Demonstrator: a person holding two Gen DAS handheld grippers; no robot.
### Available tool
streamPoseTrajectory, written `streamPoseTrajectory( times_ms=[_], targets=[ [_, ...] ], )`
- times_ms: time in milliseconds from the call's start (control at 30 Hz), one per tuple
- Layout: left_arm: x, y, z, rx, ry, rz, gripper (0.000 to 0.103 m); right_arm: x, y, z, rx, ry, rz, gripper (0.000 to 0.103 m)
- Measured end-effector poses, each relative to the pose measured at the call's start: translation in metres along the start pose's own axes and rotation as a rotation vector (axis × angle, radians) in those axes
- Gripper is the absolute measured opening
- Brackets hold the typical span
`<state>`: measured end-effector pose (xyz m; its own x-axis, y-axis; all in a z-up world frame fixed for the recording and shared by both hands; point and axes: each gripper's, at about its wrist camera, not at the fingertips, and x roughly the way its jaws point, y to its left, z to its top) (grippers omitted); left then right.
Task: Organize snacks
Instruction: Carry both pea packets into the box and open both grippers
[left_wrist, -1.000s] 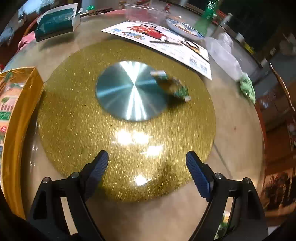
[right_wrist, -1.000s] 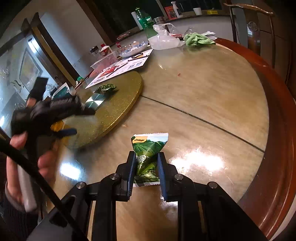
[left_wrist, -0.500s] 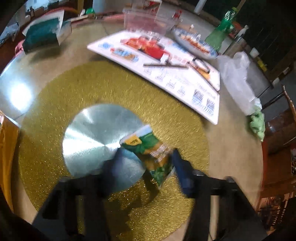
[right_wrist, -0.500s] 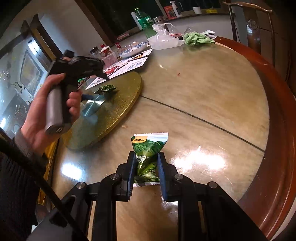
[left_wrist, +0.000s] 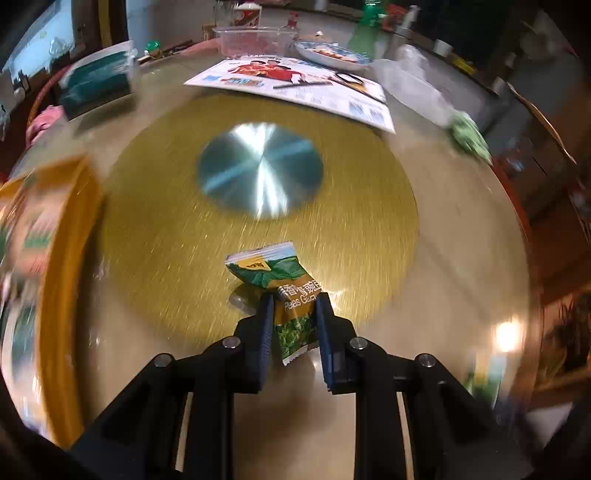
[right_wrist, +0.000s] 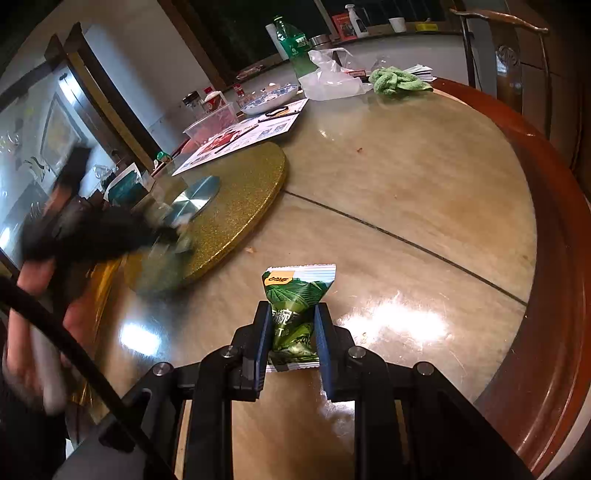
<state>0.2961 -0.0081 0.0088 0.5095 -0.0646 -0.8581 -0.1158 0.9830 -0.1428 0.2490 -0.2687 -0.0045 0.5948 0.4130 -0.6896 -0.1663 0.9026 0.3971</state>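
My left gripper (left_wrist: 293, 301) is shut on a small green pea snack packet (left_wrist: 284, 286) and holds it over the near edge of the gold turntable (left_wrist: 155, 229). My right gripper (right_wrist: 291, 308) is shut on a second green snack packet (right_wrist: 293, 302), held just above the marble table (right_wrist: 406, 192). In the right wrist view the left gripper (right_wrist: 159, 236) is a dark blur over the turntable (right_wrist: 255, 184). A gold and orange snack box (left_wrist: 40, 258) lies at the left of the table.
A printed sheet (left_wrist: 295, 85), a clear tub (left_wrist: 255, 40), a patterned plate (left_wrist: 332, 55), a green bottle (right_wrist: 295, 44), a white plastic bag (right_wrist: 328, 79) and a green cloth (right_wrist: 397, 79) sit at the far side. A teal tissue box (left_wrist: 96, 83) stands far left. The table has a raised red wooden rim (right_wrist: 554, 229).
My left gripper reached the packet on the turntable, closed on it and pulled it back toward the near edge. My right gripper has held its packet still.
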Motion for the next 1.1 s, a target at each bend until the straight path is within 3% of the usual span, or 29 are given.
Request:
streamPoseTrajectory(
  times_ms=[167,333,800,933,1100],
  targets=[
    [-0.052,0.020,-0.094,0.012,-0.042,-0.023,0.024,0.002,0.006,0.001,-0.035,0.008,0.007,0.022],
    [-0.076,0.025,-0.140,0.005,-0.069,-0.057,0.023,0.002,0.012,-0.001,-0.076,0.007,0.025,0.021],
    [-0.122,0.057,-0.167,-0.035,-0.156,-0.191,0.023,-0.009,0.029,-0.008,-0.131,-0.038,-0.011,0.018],
    [-0.146,0.082,-0.172,-0.079,-0.210,-0.190,0.023,-0.013,0.052,-0.017,-0.087,0.017,0.142,0.018],
    [-0.171,0.120,-0.173,-0.129,-0.276,-0.147,0.023,-0.014,0.128,-0.028,-0.209,0.057,0.265,0.018]
  ],
)
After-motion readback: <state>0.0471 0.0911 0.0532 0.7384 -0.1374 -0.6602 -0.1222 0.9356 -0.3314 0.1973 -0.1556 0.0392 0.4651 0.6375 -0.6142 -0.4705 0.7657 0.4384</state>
